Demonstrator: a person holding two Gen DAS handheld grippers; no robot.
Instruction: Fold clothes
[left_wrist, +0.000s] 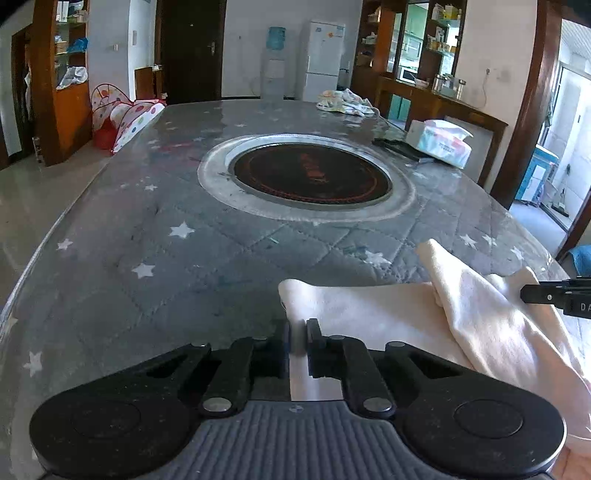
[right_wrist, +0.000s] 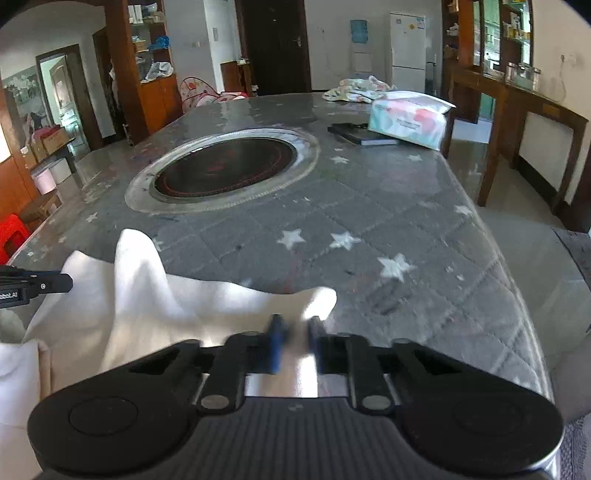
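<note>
Both the left gripper (left_wrist: 297, 334) and right gripper (right_wrist: 294, 332) fingers pinch the white cloth's (left_wrist: 369, 314) edge.

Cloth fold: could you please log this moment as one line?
left gripper shut on cloth | right gripper shut on cloth | table

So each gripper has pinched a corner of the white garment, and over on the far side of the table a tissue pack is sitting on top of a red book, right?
Nearly. The book is black, not red, as the right wrist view shows. The tissue pack does rest on its end, and the left gripper and right gripper are each shut on a corner of the white garment.
</note>
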